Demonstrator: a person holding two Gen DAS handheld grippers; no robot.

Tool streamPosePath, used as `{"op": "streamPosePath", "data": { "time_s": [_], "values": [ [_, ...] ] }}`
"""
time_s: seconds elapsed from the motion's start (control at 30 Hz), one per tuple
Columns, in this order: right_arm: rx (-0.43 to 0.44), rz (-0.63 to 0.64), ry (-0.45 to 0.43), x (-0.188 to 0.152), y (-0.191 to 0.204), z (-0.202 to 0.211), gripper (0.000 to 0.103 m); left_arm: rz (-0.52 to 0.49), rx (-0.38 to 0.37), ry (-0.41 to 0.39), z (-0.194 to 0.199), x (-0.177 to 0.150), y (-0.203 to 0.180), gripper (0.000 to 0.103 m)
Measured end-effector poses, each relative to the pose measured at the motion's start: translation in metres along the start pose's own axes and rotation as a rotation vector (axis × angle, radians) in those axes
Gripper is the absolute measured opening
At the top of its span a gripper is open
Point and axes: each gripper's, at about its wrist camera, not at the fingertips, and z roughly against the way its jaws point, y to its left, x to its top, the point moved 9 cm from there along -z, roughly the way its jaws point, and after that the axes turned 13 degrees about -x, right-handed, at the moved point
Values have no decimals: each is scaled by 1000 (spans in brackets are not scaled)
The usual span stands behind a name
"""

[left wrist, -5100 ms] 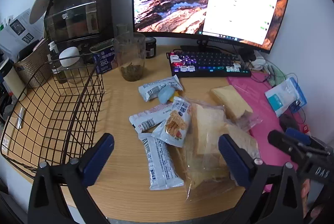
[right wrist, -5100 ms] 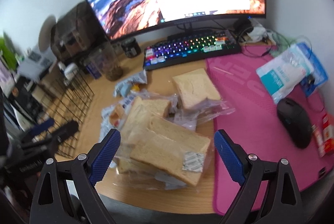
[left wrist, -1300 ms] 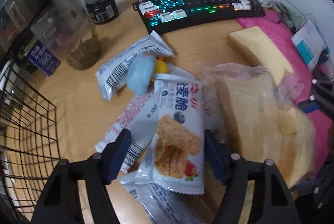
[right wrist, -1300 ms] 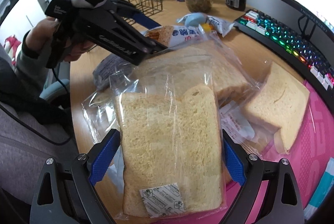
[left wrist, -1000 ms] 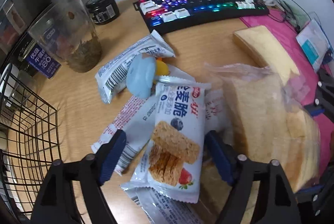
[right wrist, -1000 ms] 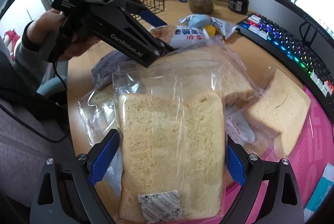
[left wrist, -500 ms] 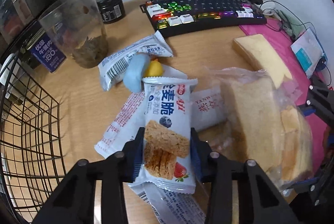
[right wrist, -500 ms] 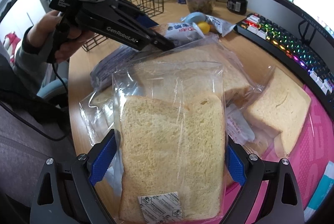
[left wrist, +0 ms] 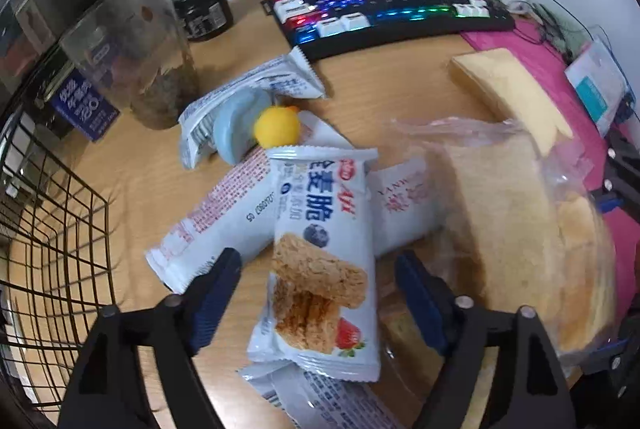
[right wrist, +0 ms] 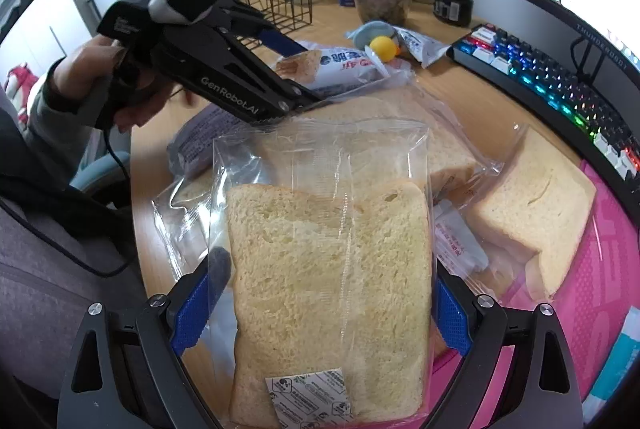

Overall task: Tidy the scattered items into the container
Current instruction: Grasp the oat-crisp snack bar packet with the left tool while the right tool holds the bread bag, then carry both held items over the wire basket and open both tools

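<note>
Between left fingers: the left gripper (left wrist: pixel 316 293) is spread, one pad on each side of the cereal bar (left wrist: pixel 320 261), with a gap on both sides; it pinches nothing.
Between right fingers: the right gripper (right wrist: pixel 328 305) has its pads at the two edges of the bread bag (right wrist: pixel 332 277); whether they already press the bag I cannot tell.
Under the bar: a white packet (left wrist: pixel 224 213) lies crosswise below it and another packet (left wrist: pixel 320 401) shows at the near end, so the bar rests on top of a pile.
Ahead of left gripper: a yellow ball (left wrist: pixel 277 125) and a blue disc (left wrist: pixel 234 129) just beyond the far end of the bar, then one more packet (left wrist: pixel 256 85).
Left of left gripper: the wire basket (left wrist: pixel 52 229), near, with its open top to this side; this looks like the container.
Right of left gripper: the bagged bread (left wrist: pixel 516 229) and, further, a loose slice (left wrist: pixel 508 89).
Far side: a jar (left wrist: pixel 140 53), a keyboard (left wrist: pixel 392 5).
Step in hand: my judgement is that the left gripper is about to take the bar.
How to do it well: close on the middle of the bar, not on its thin sealed end; lift straight up so the packets below do not slide; then carry it over the basket rim before opening.
Right side advice: hold the bag by the bread, not by the loose film, or it may slip.
</note>
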Motion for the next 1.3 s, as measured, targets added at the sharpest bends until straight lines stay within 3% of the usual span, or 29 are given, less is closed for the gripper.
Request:
{"op": "streamPosePath", "data": {
  "time_s": [0.13,0.23,0.37,0.63,0.67,0.8,0.93,1.03,1.3],
  "values": [
    [-2,2,-2,1,0,-1,94,109,-43,4,-8,-1,15,92],
    [-3,3,-2,1,1,-1,94,72,-34,-10,-11,1,15,93],
    [-3,3,-5,1,1,-1,94,120,-21,10,-15,1,21,102],
    [-8,4,-12,2,2,-2,94,60,-36,-39,-17,6,19,101],
    [-9,4,-13,3,2,-2,94,53,-38,-42,-17,6,17,98],
    [-15,8,-11,3,3,-3,94,5,-66,-60,-6,9,0,49],
    [-26,22,-7,1,4,-2,92,17,-89,-53,-4,9,-2,44],
    [-37,22,-18,1,1,1,79,12,-93,-74,4,5,0,41],
    [-36,-11,-52,7,-2,17,76,18,-119,-137,32,8,-4,41]
  ]
}}
